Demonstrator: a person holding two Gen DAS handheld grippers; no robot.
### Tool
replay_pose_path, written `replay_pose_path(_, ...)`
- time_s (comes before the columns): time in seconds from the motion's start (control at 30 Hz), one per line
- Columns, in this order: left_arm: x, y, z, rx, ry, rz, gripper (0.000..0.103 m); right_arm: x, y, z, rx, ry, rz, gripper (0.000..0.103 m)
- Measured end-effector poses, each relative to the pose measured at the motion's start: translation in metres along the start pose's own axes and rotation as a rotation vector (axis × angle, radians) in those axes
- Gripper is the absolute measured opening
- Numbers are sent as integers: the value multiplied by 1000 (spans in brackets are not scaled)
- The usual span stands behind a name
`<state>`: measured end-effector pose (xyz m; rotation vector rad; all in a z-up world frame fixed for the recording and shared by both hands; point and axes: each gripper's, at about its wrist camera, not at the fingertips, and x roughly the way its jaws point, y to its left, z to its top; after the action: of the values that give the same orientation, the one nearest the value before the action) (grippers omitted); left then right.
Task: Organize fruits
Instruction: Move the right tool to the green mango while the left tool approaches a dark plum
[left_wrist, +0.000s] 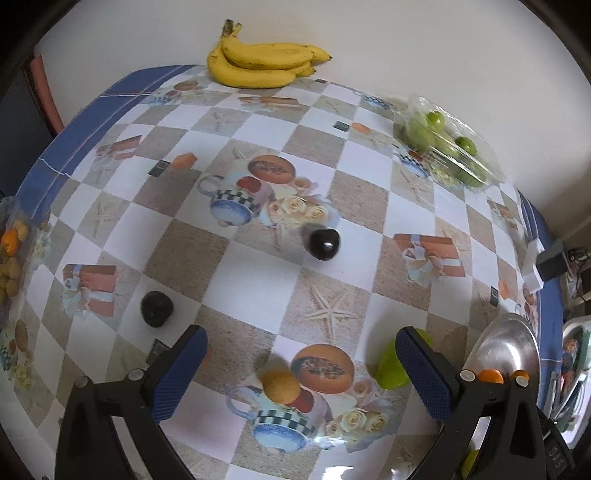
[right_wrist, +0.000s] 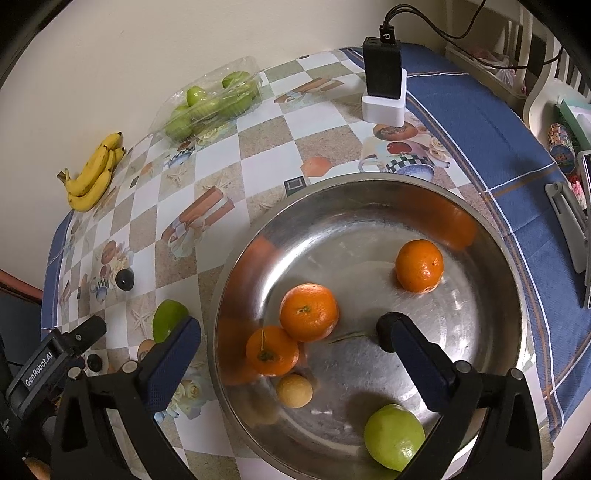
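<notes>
My left jaws (left_wrist: 301, 373) stood wide open and empty, angled steeply down at the checked surface (left_wrist: 251, 280). Just outside the left pad lay a dark fruit (left_wrist: 156, 308), resting apart from it. Between the pads, close below them, sat a small yellow fruit (left_wrist: 282, 386), blurred in my left view, with neither pad touching it. Ahead of the gap, well up the cloth, a second dark fruit (left_wrist: 324, 244) lay alone. A green fruit (left_wrist: 393, 365) sat partly hidden behind the right pad; I could not tell whether they touched. Far beyond the tips lay the bananas (left_wrist: 264, 61), and far ahead to the right a clear pack of green fruit (left_wrist: 448, 147).

My right jaws (right_wrist: 291, 339) were also spread wide and empty, tilted steeply down over the metal bowl (right_wrist: 491, 236). The left pad hung over the bowl's left rim, the right pad over its floor. Between the pads sat two oranges (right_wrist: 308, 312), touching, with a small yellow fruit (right_wrist: 294, 390) just below them. A third orange (right_wrist: 419, 266) lay ahead of the right pad, and a green apple (right_wrist: 393, 436) sat under that pad's inner side, not gripped.
</notes>
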<state>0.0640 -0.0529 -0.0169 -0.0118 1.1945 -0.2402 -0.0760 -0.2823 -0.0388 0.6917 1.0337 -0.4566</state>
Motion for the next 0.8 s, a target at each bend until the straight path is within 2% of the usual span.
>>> replay_pose_path(0.17, -4, 24, 11, -60, -6, -17, 103, 1, 7, 0, -31, 3, -7, 103)
replay_pose_path(0.33, -10, 51, 21, -107, -48, 13, 103, 2, 17, -3, -55, 7, -9, 103)
replay_pose_path(0.53, -23, 74, 35, -65, -110, 95, 103, 1, 38, -5, -101, 1, 19, 103)
replay_pose_path(0.8, -30, 102, 44, -88, -144, 122, 103, 2, 83, -11, -192, -6, 81, 103)
